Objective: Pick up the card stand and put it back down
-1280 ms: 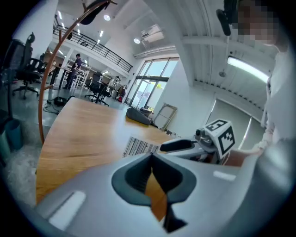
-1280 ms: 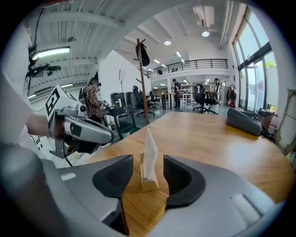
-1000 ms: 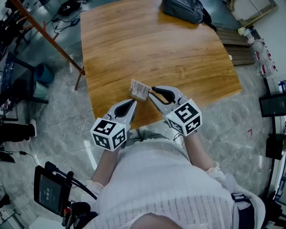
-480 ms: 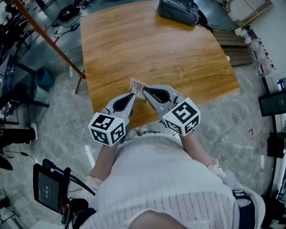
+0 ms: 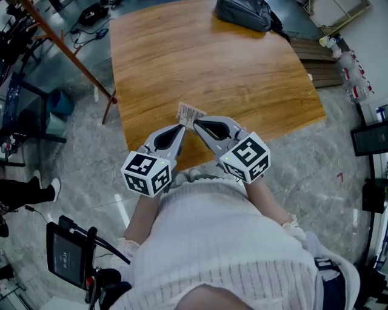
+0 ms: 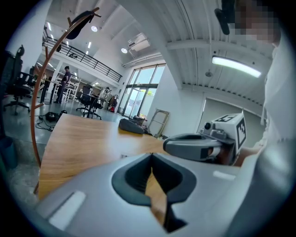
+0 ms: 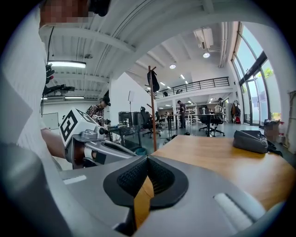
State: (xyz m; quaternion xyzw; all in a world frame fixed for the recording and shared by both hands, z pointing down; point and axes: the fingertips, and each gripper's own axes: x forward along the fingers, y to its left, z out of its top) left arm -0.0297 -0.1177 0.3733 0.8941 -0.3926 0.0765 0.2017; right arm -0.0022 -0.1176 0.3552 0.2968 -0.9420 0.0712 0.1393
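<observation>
Left gripper (image 5: 181, 128): jaws together. Right gripper (image 5: 196, 123): jaws together. Card stand (image 5: 191, 112) just ahead of both tips; contact unclear.

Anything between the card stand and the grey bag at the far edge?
Nothing: bare tabletop runs from the card stand to the bag, per the head view.
</observation>
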